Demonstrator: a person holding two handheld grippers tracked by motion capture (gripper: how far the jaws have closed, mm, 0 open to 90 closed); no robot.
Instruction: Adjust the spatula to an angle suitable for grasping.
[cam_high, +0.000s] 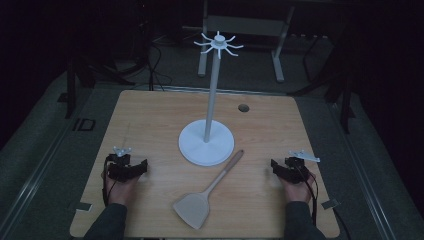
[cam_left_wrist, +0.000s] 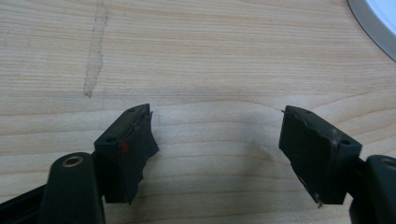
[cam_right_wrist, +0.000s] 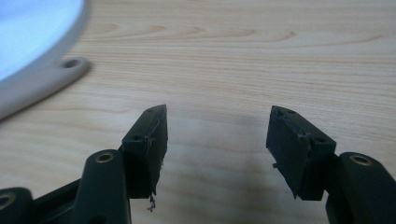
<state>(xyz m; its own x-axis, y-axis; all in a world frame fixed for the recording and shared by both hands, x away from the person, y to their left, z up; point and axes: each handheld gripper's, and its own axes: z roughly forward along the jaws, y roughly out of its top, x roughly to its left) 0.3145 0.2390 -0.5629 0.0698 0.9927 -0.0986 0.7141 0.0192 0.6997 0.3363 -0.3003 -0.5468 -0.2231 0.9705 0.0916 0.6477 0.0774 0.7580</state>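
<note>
beige spatula (cam_high: 207, 196) lies flat, handle tip touching white stand's base (cam_high: 192, 150)

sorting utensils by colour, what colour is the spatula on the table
The spatula is beige all over, blade and handle alike; it shows best in the high view.

I work in a dim room. My pale wooden surface (cam_high: 150, 115) has a round hole (cam_high: 243, 107) near its far edge; grey floor (cam_high: 45, 130) surrounds it, with a metal-legged bench (cam_high: 245, 25) and cables (cam_high: 155, 65) behind.
</note>
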